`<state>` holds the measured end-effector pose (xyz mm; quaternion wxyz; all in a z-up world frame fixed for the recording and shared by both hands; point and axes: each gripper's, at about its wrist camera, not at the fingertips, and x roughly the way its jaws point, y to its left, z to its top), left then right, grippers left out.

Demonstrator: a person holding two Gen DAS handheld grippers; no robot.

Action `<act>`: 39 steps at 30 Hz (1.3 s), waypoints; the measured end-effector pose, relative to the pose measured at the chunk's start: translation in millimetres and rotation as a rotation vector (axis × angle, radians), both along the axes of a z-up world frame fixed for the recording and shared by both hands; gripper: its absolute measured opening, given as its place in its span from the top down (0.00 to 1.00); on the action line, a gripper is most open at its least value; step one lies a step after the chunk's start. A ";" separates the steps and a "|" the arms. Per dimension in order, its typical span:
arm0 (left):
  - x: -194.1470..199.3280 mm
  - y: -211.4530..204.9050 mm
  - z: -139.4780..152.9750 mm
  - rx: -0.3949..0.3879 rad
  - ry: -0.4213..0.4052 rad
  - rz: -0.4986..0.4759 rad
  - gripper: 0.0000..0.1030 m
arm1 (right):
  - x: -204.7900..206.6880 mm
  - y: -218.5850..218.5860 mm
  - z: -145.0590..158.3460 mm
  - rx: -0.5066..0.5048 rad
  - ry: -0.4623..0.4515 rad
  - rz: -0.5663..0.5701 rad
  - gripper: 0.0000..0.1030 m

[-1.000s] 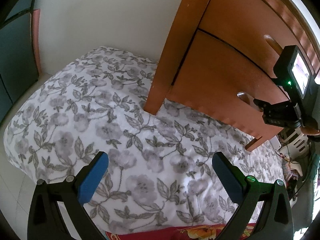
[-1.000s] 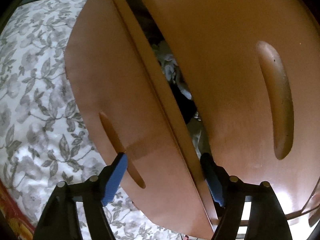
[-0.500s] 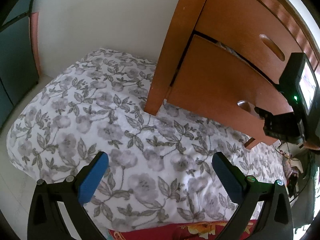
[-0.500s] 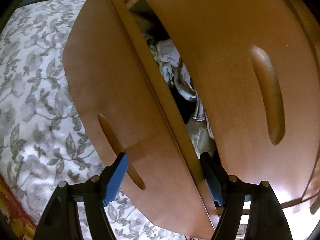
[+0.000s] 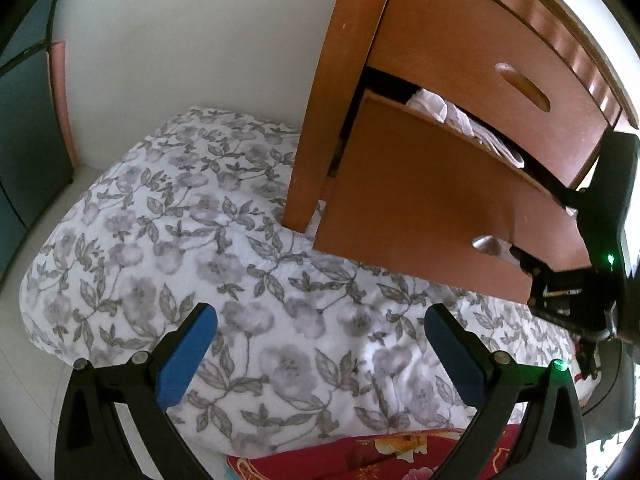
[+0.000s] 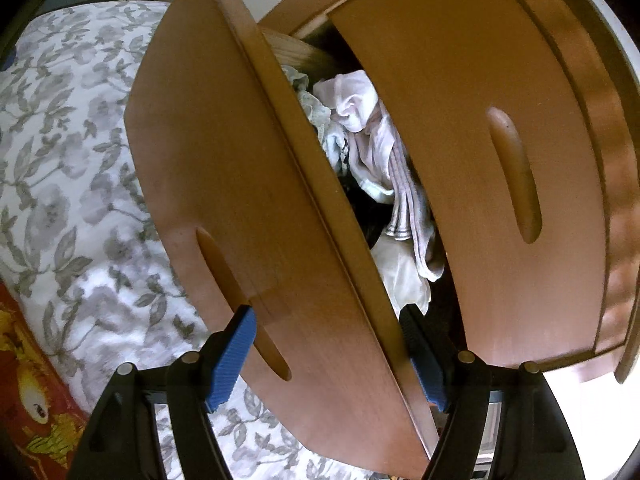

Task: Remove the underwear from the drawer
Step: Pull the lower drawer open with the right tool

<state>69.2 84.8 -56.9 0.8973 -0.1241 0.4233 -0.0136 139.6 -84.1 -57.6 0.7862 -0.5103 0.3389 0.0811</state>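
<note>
The lower drawer's wooden front stands pulled out from the cabinet, and my right gripper is shut on it. One blue fingertip sits at the handle slot outside, the other inside the drawer. In the gap lie crumpled white and pale underwear pieces over something dark. From the left wrist view, the drawer juts out with white cloth showing over its top edge. My left gripper hangs open above the floral bedding, holding nothing.
The upper drawer is closed, its slot handle facing me. Grey floral bedding lies under the cabinet, with a red patterned cloth at the near edge. A white wall and a dark teal panel stand behind.
The lower drawer has slid further out with my right gripper on its front, and the gap now shows the clothes inside. My left gripper stays open over the bedding.
</note>
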 end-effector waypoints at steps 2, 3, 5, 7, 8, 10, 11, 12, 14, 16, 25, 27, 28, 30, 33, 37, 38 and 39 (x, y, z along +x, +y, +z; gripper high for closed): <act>-1.0 -0.2 1.9 -0.001 -0.003 -0.004 0.00 | -6.9 -0.6 0.5 0.004 0.000 0.005 0.26; -1.4 -0.1 2.6 -0.001 -0.004 -0.006 0.00 | -10.6 -0.9 0.5 0.007 0.000 0.008 0.26; -2.5 0.1 4.2 -0.001 -0.007 -0.009 0.00 | -17.4 -1.0 0.8 0.008 0.000 0.012 0.26; -3.1 0.5 5.4 -0.001 -0.008 -0.010 0.00 | -23.2 -0.9 2.0 0.019 0.001 0.012 0.26; -3.5 0.7 6.2 -0.001 -0.009 -0.010 0.00 | -24.4 -0.9 2.4 0.020 0.001 0.012 0.26; -4.0 1.6 7.6 -0.003 -0.011 -0.010 0.00 | -27.2 0.6 3.4 0.019 0.002 0.007 0.26; -4.2 1.8 7.8 -0.003 -0.012 -0.009 0.00 | -28.4 -0.2 3.5 0.019 0.002 0.008 0.26; -4.2 2.0 8.1 -0.003 -0.012 -0.009 0.00 | -30.5 1.2 8.8 0.020 0.003 0.010 0.26; -4.1 1.8 8.7 -0.004 -0.012 -0.011 0.00 | -37.5 2.2 13.5 0.023 0.006 0.010 0.26; -4.5 1.7 9.4 -0.005 -0.014 -0.015 0.00 | -42.2 0.8 12.3 0.028 0.012 0.011 0.26; -6.7 0.1 12.5 -0.003 -0.017 -0.026 0.00 | -71.4 -1.4 18.3 0.073 0.027 0.038 0.26; -6.6 -0.1 12.5 -0.003 -0.017 -0.026 0.00 | -73.6 0.1 20.2 0.083 0.024 0.041 0.26; -6.7 -0.1 12.5 -0.003 -0.017 -0.024 0.00 | -73.1 0.4 20.8 0.085 0.023 0.034 0.26; -6.7 -0.2 12.4 -0.004 -0.017 -0.025 0.00 | -73.0 1.2 21.1 0.087 0.022 0.027 0.26; -7.0 0.1 12.8 -0.003 -0.016 -0.025 0.00 | -73.3 0.0 22.4 0.089 0.021 0.030 0.26; -8.0 0.8 13.7 -0.003 -0.018 -0.025 0.00 | -73.2 -0.2 23.3 0.083 0.011 0.025 0.26; -8.8 1.4 14.4 -0.003 -0.019 -0.025 0.00 | -73.1 0.1 20.8 0.083 0.007 0.025 0.26; -9.7 2.2 15.4 -0.001 -0.021 -0.023 0.00 | -73.2 0.0 21.1 0.083 0.003 0.025 0.25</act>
